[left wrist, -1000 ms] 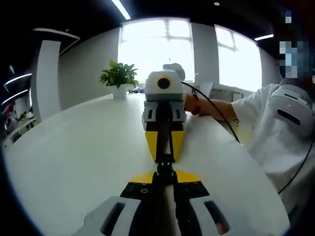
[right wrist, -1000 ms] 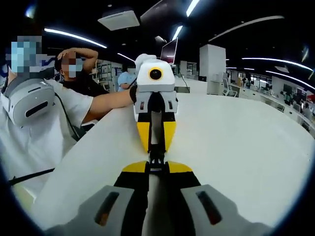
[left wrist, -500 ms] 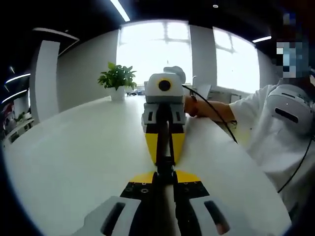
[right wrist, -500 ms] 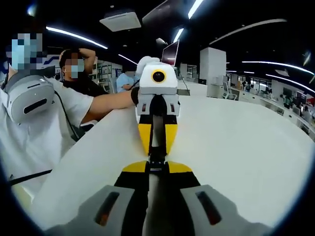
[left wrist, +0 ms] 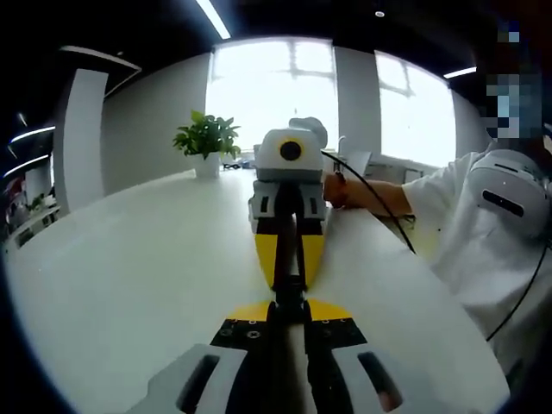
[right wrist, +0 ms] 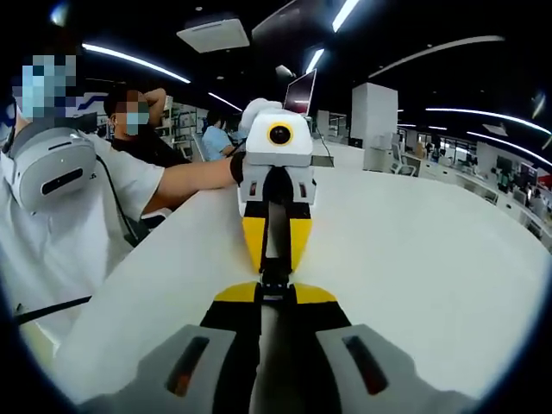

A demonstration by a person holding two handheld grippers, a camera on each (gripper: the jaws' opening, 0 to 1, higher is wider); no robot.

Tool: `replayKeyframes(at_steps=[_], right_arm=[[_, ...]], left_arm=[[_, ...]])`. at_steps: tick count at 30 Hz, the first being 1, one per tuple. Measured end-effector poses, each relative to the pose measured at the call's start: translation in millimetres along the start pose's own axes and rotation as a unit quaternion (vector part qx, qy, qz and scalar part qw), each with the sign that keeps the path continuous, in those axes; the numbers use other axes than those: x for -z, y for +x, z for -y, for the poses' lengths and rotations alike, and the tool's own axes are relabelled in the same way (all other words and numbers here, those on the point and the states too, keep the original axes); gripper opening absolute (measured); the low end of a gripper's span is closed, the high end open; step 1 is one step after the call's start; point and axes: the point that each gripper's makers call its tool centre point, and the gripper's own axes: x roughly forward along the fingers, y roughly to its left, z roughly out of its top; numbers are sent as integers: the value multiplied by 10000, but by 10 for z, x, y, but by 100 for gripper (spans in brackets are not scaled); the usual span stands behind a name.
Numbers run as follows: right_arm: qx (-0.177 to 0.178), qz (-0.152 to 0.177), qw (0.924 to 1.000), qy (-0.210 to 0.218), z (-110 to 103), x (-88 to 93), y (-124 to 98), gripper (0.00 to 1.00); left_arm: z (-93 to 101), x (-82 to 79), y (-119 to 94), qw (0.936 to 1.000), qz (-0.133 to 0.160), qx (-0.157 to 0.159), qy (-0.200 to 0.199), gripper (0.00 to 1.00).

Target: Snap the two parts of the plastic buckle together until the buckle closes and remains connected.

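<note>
Over the white table (left wrist: 129,276), the left hand-held gripper (left wrist: 289,304) and right hand-held gripper (right wrist: 274,289) meet nose to nose, each pinching its end of the dark plastic buckle (left wrist: 289,289) between them. Any sideways tilt may jam the halves, or one may slip free.
</note>
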Motion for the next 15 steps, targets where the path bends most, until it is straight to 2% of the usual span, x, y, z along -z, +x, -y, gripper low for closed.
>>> replayKeyframes(at_steps=[15], right_arm=[[29, -10, 10000, -32, 17, 0, 12, 10]], left_arm=[[78, 4, 36, 10000, 29, -59, -53, 11]])
